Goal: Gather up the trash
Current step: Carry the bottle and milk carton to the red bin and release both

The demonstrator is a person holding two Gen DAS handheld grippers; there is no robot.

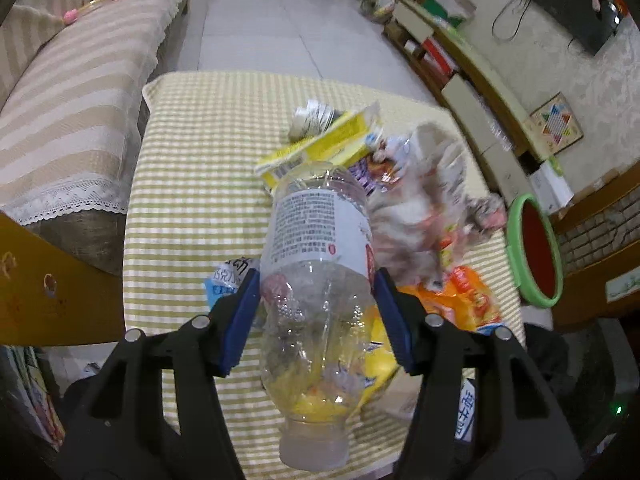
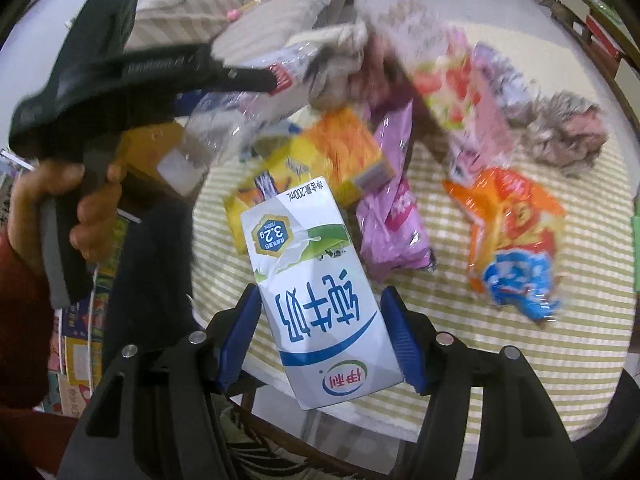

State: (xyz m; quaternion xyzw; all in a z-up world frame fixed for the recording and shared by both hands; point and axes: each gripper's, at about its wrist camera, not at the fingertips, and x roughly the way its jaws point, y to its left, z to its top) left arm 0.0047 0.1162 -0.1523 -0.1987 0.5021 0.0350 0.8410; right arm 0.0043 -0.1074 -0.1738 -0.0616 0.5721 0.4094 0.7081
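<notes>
My left gripper (image 1: 318, 312) is shut on a clear plastic bottle (image 1: 316, 280) with a white label, held above the table, cap end towards the camera. It also shows in the right wrist view, where the left gripper (image 2: 276, 76) holds the bottle (image 2: 240, 108) at the upper left. My right gripper (image 2: 320, 332) is shut on a white and blue milk carton (image 2: 316, 288) over the table's near edge. Wrappers lie on the table: an orange bag (image 2: 512, 232), a pink bag (image 2: 392, 220), a yellow box (image 2: 316, 160).
The table has a green-and-white checked cloth (image 1: 192, 184). A red bin with a green rim (image 1: 534, 248) stands to its right. A striped sofa (image 1: 68, 92) is on the left, shelves (image 1: 460, 68) on the right. Crumpled grey paper (image 2: 564, 132) lies at the far right.
</notes>
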